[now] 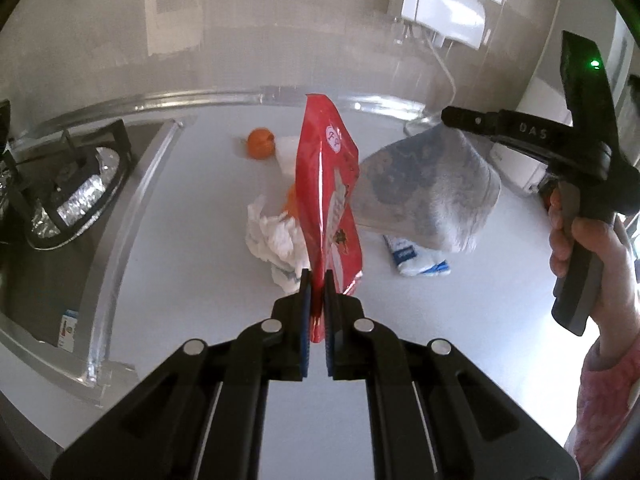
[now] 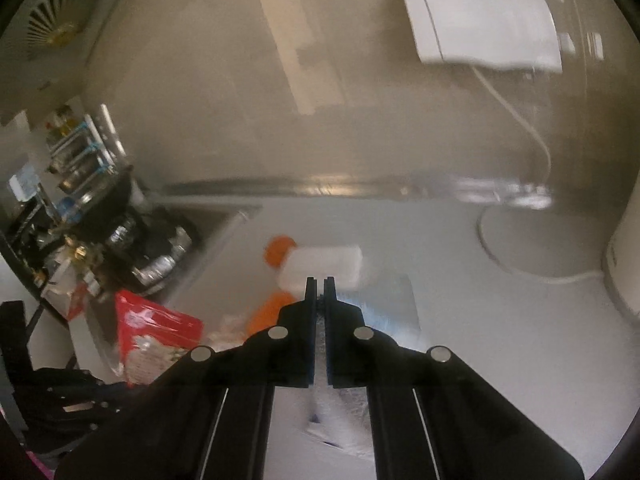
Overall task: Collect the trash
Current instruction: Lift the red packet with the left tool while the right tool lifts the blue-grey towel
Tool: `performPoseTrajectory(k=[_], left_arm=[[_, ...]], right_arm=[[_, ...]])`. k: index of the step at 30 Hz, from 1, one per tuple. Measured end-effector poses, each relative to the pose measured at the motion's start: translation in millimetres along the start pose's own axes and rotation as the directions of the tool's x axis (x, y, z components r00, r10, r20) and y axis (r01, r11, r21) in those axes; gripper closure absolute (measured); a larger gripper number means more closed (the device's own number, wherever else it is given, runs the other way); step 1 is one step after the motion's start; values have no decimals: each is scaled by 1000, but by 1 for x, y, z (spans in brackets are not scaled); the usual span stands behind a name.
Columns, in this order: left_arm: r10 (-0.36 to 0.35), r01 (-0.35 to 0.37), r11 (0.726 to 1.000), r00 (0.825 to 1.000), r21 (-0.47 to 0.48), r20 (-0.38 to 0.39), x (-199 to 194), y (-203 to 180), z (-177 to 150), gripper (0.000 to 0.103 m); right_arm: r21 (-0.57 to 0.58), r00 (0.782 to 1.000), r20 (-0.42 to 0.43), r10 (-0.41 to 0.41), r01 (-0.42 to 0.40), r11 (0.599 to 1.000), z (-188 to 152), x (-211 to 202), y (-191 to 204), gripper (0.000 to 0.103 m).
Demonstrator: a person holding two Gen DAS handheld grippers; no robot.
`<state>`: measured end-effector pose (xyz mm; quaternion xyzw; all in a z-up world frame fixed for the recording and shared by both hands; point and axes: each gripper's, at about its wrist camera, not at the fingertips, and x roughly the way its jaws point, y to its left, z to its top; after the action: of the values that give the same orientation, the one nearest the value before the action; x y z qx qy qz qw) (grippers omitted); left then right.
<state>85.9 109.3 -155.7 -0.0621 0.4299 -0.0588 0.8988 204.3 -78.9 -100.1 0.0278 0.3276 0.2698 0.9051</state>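
Trash sits gathered above the white counter [image 1: 180,208]: left gripper [image 1: 318,280] clamped on an upright red wrapper [image 1: 328,184], right gripper [image 2: 319,286] clamped on a grey-blue bag [image 1: 432,184]; crumpled tissue [image 1: 272,236] lies below

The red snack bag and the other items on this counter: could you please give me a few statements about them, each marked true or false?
1. The left gripper is shut on the red snack bag. True.
2. The right gripper hangs empty over the counter. False: it is shut on a grey-blue cloth, lifted above the counter.
3. A crumpled white tissue lies on the counter behind the red bag. True.
4. The orange fruit sits on the stove. False: it lies on the counter near the back wall.
5. The stove burner is lined with foil. True.
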Motion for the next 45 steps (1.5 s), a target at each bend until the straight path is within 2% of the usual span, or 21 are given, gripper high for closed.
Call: performPoseTrajectory(k=[8,12,16,21,27,31,36,40,45], left_arm=[[-26,25,1000,996,19,83,-47,-2,9,98],[-47,42,998,993,45,112,-76,-5,0,98],[-86,78,995,989,69,123,-110,-7,-22,98],[-108,96,989,988,108,107,-148,2,-61,98],[-125,119,979,992,164,28,-184,26,-133,98],[-98,109,973,993,205,-63,-189,41,-190,98],[-83,118,969,983,215,-165,-180,54,-245,98],[-74,115,972,978,203,-197,-175,64,-271,98],[-51,93,977,976,193,-212,-169,72,-284,98]], right_arm=[[-56,995,100,9,-3,998,21,-61,41,99],[-79,991,131,23,-13,997,17,-92,70,99],[-110,989,145,38,-22,994,0,-125,107,99],[-127,991,122,62,-47,991,-44,-160,160,99],[-70,995,57,86,-82,994,-117,-181,210,99],[-7,995,-18,95,-95,995,-175,-181,234,99],[64,989,-106,103,-97,993,-234,-173,252,99],[93,980,-166,108,-93,991,-271,-161,261,99],[96,975,-202,93,-75,993,-291,-153,270,99]])
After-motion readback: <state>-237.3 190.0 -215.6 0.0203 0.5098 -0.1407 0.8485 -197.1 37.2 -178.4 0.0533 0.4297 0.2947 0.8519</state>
